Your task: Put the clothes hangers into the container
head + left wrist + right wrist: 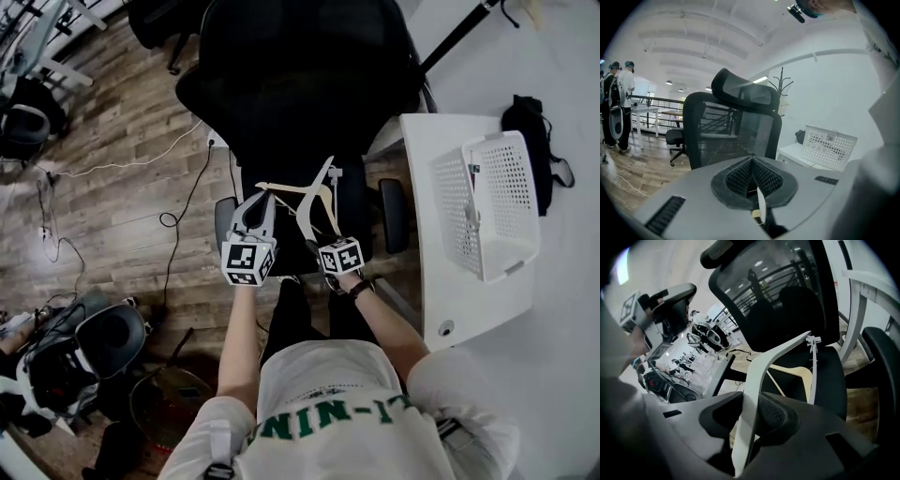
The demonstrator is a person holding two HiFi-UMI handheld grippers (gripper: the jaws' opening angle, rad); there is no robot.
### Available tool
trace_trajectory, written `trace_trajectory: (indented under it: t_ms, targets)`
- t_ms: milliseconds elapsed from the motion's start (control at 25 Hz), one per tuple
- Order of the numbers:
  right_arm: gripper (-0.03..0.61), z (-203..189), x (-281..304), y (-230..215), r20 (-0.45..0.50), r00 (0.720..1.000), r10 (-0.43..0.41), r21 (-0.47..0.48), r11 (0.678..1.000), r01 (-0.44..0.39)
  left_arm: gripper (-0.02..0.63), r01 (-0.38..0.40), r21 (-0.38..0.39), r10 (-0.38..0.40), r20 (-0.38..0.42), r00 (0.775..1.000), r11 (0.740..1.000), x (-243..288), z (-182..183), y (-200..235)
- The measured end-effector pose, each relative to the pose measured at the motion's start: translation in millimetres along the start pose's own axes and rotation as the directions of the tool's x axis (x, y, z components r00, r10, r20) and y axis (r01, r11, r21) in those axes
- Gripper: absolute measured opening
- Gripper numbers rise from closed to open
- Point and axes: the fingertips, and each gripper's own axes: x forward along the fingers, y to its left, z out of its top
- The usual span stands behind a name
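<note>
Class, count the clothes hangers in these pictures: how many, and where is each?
2. A white hanger is clamped in the right gripper; a wooden hanger crosses it, apparently held by the left gripper, both over the chair. Others may be hidden.

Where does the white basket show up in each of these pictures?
Head view: basket at the right, on the white table.
Left gripper view: right of centre, beyond the chair.
Right gripper view: not in it.
Shared landmark: the black chair, seen in all three.
</note>
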Motion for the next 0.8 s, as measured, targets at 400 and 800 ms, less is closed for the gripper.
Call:
trace_trajectory:
  t_ms: [400,800]
  targets:
    - [0.126,20,-137,39,0.158,0.986,0.046,-0.103,0.994,-0.030,0.014,-0.001,0.060,-0.002,0.048,0.999,0.998,-38,61,-51]
    - [0.126,71,-219,67,0.353,0.935,0.024,-0.154,0.988,0.033,0.014,0.038,0.130,-0.048,0.075,0.996,0.991,-53,108,-77]
